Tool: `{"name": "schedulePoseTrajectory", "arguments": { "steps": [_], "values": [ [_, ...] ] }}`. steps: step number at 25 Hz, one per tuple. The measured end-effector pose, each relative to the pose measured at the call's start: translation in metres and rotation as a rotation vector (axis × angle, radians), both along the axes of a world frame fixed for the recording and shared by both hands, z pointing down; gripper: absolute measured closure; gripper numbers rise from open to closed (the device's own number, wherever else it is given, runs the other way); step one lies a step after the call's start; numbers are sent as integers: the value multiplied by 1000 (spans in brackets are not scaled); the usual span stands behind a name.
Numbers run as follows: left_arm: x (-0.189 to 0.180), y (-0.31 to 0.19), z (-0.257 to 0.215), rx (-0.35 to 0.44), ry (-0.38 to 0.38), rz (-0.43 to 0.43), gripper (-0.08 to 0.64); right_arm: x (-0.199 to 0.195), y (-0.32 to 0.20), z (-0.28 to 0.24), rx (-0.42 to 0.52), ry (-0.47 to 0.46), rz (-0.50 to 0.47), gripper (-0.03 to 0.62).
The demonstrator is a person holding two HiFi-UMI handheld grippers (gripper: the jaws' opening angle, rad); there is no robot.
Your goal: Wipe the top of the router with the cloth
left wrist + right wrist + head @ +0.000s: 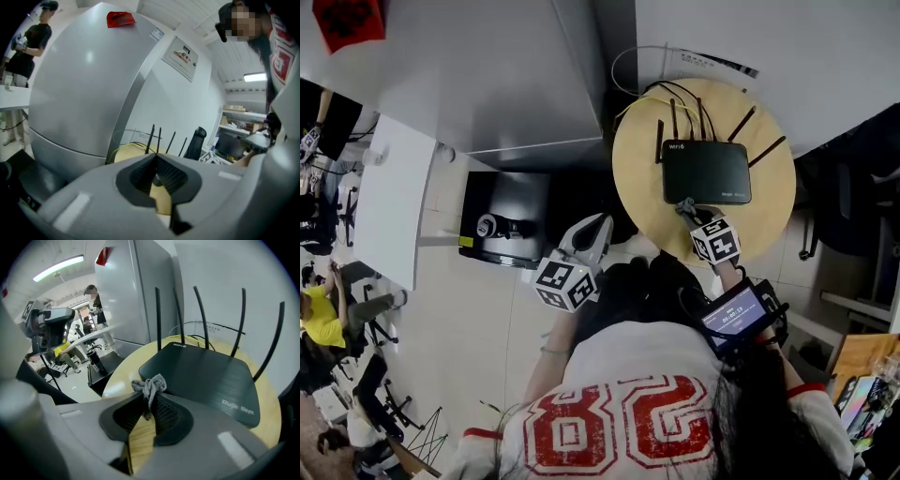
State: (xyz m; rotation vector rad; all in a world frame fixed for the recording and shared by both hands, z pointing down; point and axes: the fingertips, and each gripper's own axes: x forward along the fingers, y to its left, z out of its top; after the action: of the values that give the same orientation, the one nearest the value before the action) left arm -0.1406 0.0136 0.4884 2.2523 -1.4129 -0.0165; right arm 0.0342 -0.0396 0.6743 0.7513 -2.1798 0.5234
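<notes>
A black router [706, 171] with several upright antennas lies on a round wooden table [769, 220]. My right gripper [686, 208] is at the router's near edge, shut on a bunched grey cloth [150, 384]. The cloth sticks out past the jaw tips, just short of the router [206, 376] top; I cannot tell if it touches. My left gripper [586, 239] hangs off the table's left side, away from the router. In the left gripper view its jaws [156, 157] meet with nothing between them, and the antennas [152, 138] show beyond.
A tall grey cabinet [516, 84] stands left of the table, with a low black unit [502, 220] on the floor below it. Cables [675, 89] run behind the router. A black chair [853, 197] sits at the right. A white desk [389, 197] and people are at far left.
</notes>
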Motion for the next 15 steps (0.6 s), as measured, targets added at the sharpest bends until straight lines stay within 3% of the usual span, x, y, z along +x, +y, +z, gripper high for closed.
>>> {"name": "schedulePoseTrajectory", "arguments": {
  "steps": [15],
  "values": [
    [-26,5,1,-3,0,-111,558,-60,6,-3,-9,-34,-167,535]
  ]
}}
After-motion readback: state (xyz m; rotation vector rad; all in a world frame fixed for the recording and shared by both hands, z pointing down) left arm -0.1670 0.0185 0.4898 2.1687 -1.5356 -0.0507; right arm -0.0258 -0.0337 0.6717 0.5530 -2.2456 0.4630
